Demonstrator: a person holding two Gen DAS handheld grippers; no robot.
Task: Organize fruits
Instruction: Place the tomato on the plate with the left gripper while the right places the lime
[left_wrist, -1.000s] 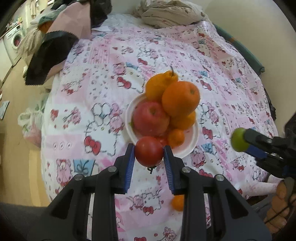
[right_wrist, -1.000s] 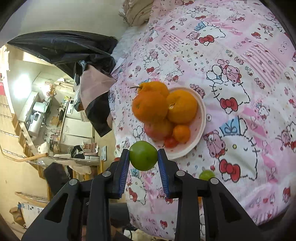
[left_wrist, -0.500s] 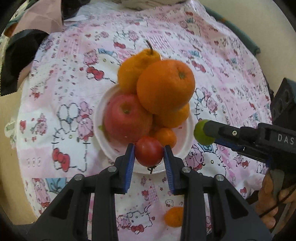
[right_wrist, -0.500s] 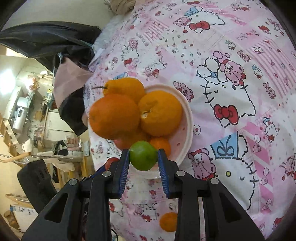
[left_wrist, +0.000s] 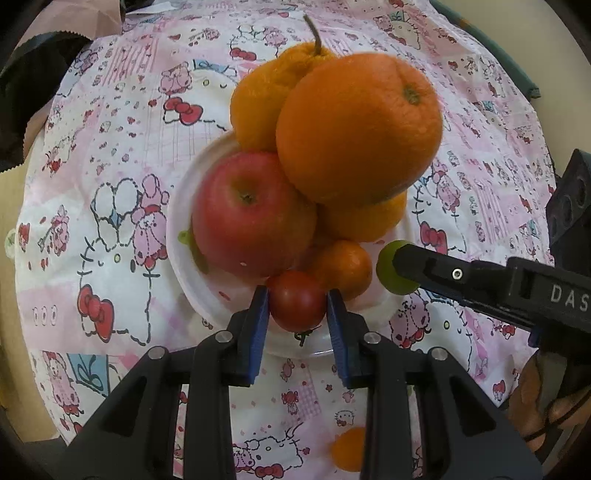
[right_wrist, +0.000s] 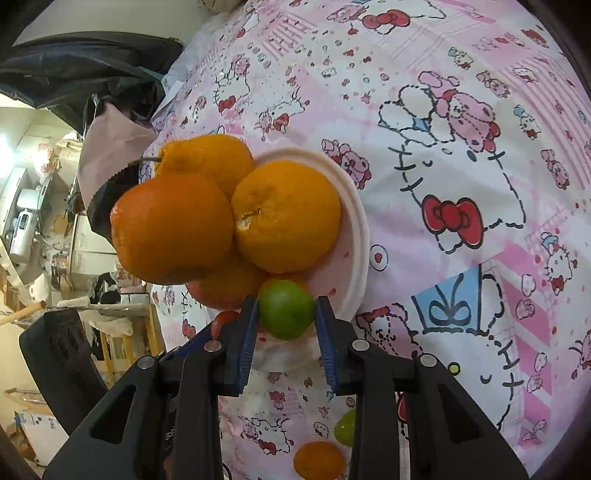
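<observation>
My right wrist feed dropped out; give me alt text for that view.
The right gripper is shut on a green lime at the near rim of a white plate piled with oranges, on a pink cartoon-print cloth.

The plate (left_wrist: 192, 291) is crowded by stacked fruit (left_wrist: 358, 125); only its near rim is left free. Open cloth (right_wrist: 461, 258) is found right of the plate, toward the bed's edge.

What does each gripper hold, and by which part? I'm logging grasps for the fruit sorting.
The left gripper pinches a small red tomato across its sides. The right gripper clamps a green lime across its sides.
</observation>
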